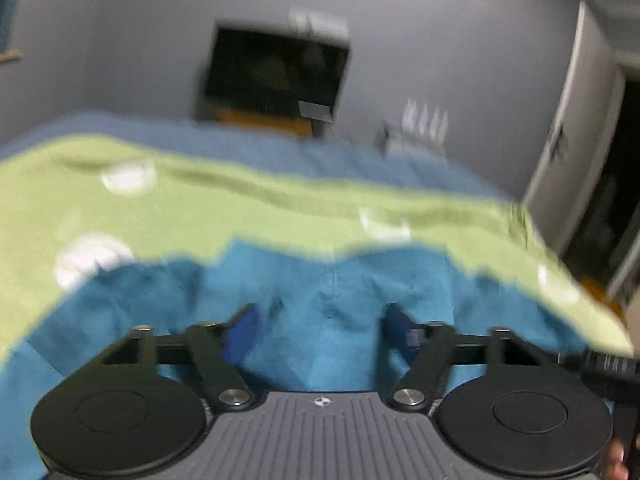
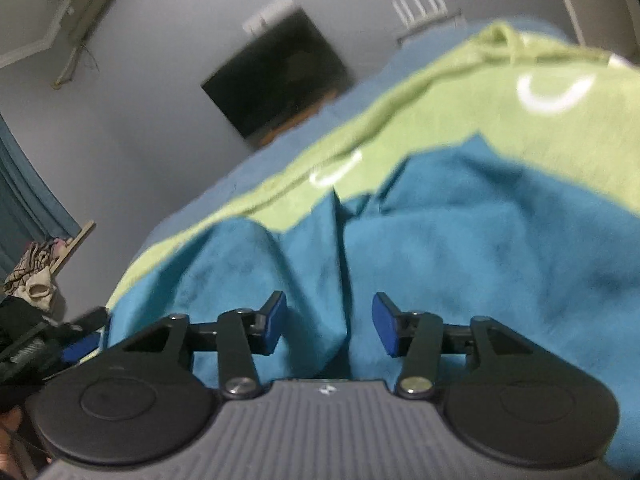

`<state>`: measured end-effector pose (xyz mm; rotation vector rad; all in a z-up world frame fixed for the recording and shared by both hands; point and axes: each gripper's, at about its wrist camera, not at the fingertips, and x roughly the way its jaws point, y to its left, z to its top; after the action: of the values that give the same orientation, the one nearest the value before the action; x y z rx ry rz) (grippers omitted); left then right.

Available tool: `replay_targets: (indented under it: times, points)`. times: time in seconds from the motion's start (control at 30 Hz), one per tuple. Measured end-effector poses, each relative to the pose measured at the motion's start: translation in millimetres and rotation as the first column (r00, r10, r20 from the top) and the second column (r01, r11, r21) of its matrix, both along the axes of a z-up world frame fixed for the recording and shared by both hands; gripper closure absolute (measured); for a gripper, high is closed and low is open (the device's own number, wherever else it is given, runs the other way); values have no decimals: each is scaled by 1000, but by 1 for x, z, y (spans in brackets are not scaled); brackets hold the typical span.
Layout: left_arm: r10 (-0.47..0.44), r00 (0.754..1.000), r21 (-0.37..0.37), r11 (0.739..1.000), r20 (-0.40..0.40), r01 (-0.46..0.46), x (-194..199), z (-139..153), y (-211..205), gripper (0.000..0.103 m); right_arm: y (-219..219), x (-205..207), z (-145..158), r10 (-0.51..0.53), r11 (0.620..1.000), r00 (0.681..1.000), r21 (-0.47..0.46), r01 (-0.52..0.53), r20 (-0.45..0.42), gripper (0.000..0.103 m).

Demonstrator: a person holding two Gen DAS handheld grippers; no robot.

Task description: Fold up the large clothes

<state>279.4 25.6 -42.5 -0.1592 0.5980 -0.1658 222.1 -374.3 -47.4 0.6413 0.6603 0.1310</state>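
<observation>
Your left gripper point(image 1: 320, 330) is angling downward, jaws parted, gripping nothing, over the teal garment point(image 1: 328, 300). Your right gripper point(image 2: 330, 328) is doing likewise, a teal fold point(image 2: 340, 264) rising between its blue pads point(image 2: 276, 322) untouched. The garment is lying on a green sheet point(image 1: 200, 208). Motion blur is obscuring the wall fixtures.

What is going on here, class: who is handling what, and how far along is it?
A person holds a gripper in each hand over a teal garment lying on a green cloth with white rings. The left gripper and the right gripper both stand open above the rumpled teal fabric, pressing on nothing. The garment is still creased and bunched, so the folding looks unfinished.
</observation>
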Motion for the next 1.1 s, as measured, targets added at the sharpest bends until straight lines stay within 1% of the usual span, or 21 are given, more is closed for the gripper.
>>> replay_targets:
  times: [0.03, 0.07, 0.1, 0.17, 0.2, 0.23, 0.27, 0.3, 0.37, 0.43, 0.47, 0.5, 0.57, 0.67, 0.7, 0.77, 0.83, 0.87, 0.93, 1.0, 1.1]
  points:
    - [-14, 998, 9, 1000, -54, 14, 5, -10, -3, 49, -1, 3, -4, 1, 1000, 1000, 10, -1, -9, 50]
    - [-27, 994, 14, 999, -105, 29, 8, -21, -6, 59, -1, 7, -9, 4, 1000, 1000, 24, -3, -19, 50]
    - [-34, 990, 26, 999, -137, 38, 10, -31, -8, 61, -2, 10, -14, 12, 999, 999, 45, -11, -32, 50]
    - [-42, 984, 60, 997, -174, 53, 11, -48, -12, 72, 0, 19, -23, 45, 995, 998, 91, -41, -48, 50]
    - [-43, 982, 61, 997, -185, 55, 13, -53, -13, 75, 1, 22, -26, 61, 993, 997, 108, -56, -45, 51]
    - [-46, 979, 54, 997, -199, 57, 14, -57, -14, 80, 3, 22, -26, 77, 991, 997, 111, -74, -23, 57]
    - [-60, 978, 40, 997, -199, 70, 14, -57, -16, 82, 5, 22, -22, 81, 993, 997, 89, -82, 19, 77]
    - [-76, 978, 25, 996, -194, 82, 15, -55, -18, 82, 7, 20, -15, 76, 996, 995, 51, -79, 67, 84]
    - [-117, 977, 24, 992, -178, 123, 11, -51, -29, 82, 8, 18, -4, 40, 999, 991, -16, -38, 131, 85]
    - [-143, 974, 97, 982, -177, 162, 9, -54, -45, 82, 8, 21, -4, 19, 996, 992, -89, -8, 121, 85]
    - [-149, 971, 156, 972, -187, 179, 9, -59, -53, 81, 9, 24, -9, 19, 993, 996, -117, -8, 89, 84]
    - [-151, 968, 188, 964, -198, 189, 9, -64, -57, 79, 12, 28, -16, 18, 990, 999, -141, -12, 38, 84]
    - [-153, 963, 215, 956, -222, 202, 10, -75, -60, 77, 16, 29, -20, 11, 985, 1000, -169, -10, 8, 81]
    - [-159, 965, 206, 957, -209, 202, 10, -77, -59, 71, 27, 20, -7, -12, 963, 996, -266, 37, 93, 69]
    - [-161, 965, 198, 959, -207, 202, 11, -75, -61, 68, 30, 17, -2, -7, 952, 990, -302, 49, 141, 69]
    - [-160, 967, 184, 963, -197, 197, 10, -70, -56, 50, 36, 10, 8, 8, 940, 977, -334, 65, 213, 69]
    - [-152, 973, 181, 966, -173, 183, 4, -64, -53, 36, 43, 6, 14, 47, 937, 965, -346, 47, 258, 69]
    - [-139, 978, 185, 968, -158, 168, 2, -61, -51, 32, 47, 7, 15, 76, 934, 962, -357, 23, 261, 69]
    - [-111, 984, 201, 970, -142, 138, -3, -57, -48, 32, 57, 13, 12, 142, 919, 963, -392, -43, 228, 69]
    - [-90, 982, 206, 971, -165, 124, -3, -58, -45, 33, 68, 20, 3, 207, 896, 965, -427, -121, 161, 69]
    - [-80, 980, 207, 971, -181, 118, -1, -61, -43, 34, 81, 32, -13, 230, 844, 973, -506, -181, 36, 70]
